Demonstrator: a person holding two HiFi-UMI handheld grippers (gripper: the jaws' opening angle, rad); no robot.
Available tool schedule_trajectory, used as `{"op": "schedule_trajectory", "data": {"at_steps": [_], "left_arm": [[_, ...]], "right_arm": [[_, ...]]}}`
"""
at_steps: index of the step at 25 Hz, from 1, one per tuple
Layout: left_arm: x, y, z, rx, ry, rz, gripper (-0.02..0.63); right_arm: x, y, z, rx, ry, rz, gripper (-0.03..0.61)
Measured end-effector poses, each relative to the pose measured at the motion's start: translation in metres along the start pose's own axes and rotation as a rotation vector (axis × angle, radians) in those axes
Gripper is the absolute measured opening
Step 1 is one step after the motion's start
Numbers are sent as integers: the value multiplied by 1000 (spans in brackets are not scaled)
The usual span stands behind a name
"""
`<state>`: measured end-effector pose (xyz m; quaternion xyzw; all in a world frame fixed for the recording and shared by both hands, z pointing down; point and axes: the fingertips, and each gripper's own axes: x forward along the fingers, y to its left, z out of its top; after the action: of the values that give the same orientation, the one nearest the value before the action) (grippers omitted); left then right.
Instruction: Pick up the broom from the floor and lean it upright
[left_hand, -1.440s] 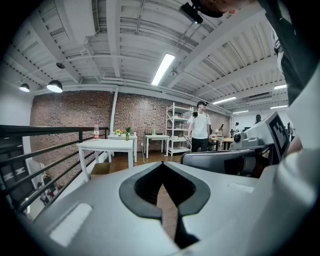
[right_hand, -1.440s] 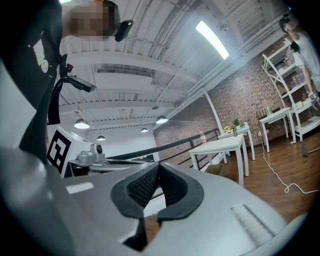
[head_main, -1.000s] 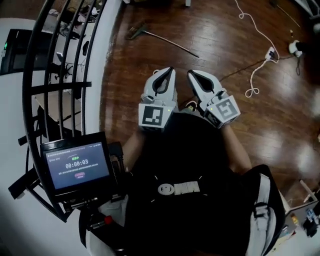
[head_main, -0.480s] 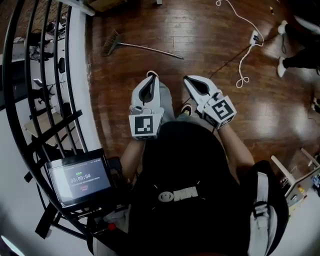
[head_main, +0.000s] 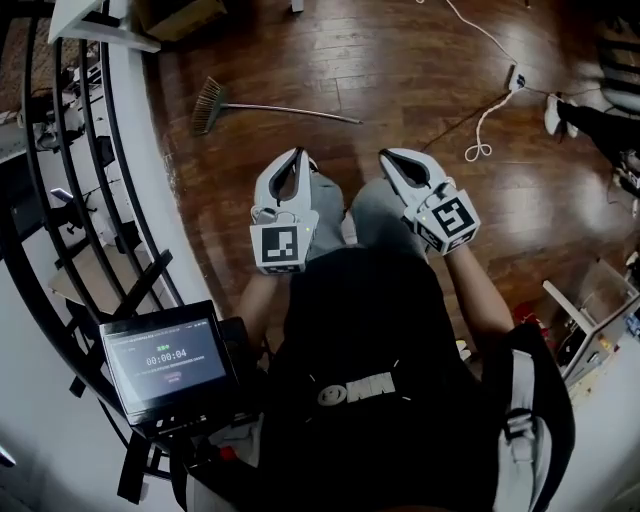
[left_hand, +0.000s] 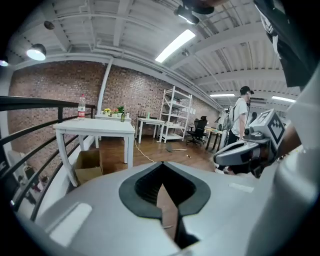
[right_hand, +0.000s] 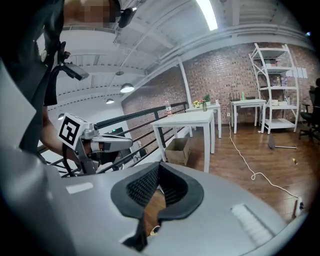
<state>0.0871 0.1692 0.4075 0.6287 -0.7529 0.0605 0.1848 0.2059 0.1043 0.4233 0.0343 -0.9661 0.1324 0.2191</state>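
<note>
The broom (head_main: 262, 107) lies flat on the dark wood floor in the head view, its bristle head (head_main: 207, 105) to the left near the white ledge and its thin handle running right. My left gripper (head_main: 297, 152) and right gripper (head_main: 385, 155) are held side by side in front of my body, short of the broom and above the floor. Both are shut with nothing between the jaws. In the left gripper view the shut left gripper (left_hand: 162, 162) points across the room; the right gripper view shows its own shut right gripper (right_hand: 159, 164) the same way.
A black railing (head_main: 60, 200) and a white ledge run along the left. A white table (left_hand: 95, 127) with a cardboard box (left_hand: 87, 165) under it stands beyond the broom. A white cable (head_main: 490, 110) trails on the floor at right. A person (left_hand: 240, 115) stands farther off.
The view has advanced toward the broom, which now lies lower and nearer in the head view. Both grippers stayed shut and side by side, and dipped a little.
</note>
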Motion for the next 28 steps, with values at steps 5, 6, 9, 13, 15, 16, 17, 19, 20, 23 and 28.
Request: {"op": "schedule_trajectory", "data": {"at_steps": [5, 6, 9, 13, 15, 16, 17, 19, 20, 23, 28], "left_arm": [[46, 13, -30, 174, 87, -104, 18], [62, 19, -43, 199, 109, -127, 18], [91, 35, -82, 270, 166, -180, 18], [95, 42, -120, 313, 255, -177, 18], [92, 48, -127, 286, 302, -131, 18], [92, 50, -126, 266, 318, -106, 18], [94, 48, -123, 245, 326, -84, 18], [103, 35, -114, 207, 310, -60, 18], [110, 25, -109, 200, 295, -62, 18], [125, 3, -101, 211, 262, -104, 18], [128, 2, -92, 193, 221, -212, 18]], "right_arm": [[22, -27, -3, 32, 4, -10, 3], [32, -39, -7, 40, 17, -20, 3], [53, -60, -12, 67, 16, -46, 3], [60, -68, -31, 77, 20, -35, 3], [69, -74, -37, 108, 45, -5, 3], [72, -79, -36, 130, 50, 14, 3], [72, -84, -34, 148, 58, 34, 3], [66, -97, -29, 151, 76, 67, 3], [60, -105, -26, 138, 77, 71, 3], [42, -123, -15, 106, 52, 26, 3], [29, -111, 3, 46, -8, -103, 3]]}}
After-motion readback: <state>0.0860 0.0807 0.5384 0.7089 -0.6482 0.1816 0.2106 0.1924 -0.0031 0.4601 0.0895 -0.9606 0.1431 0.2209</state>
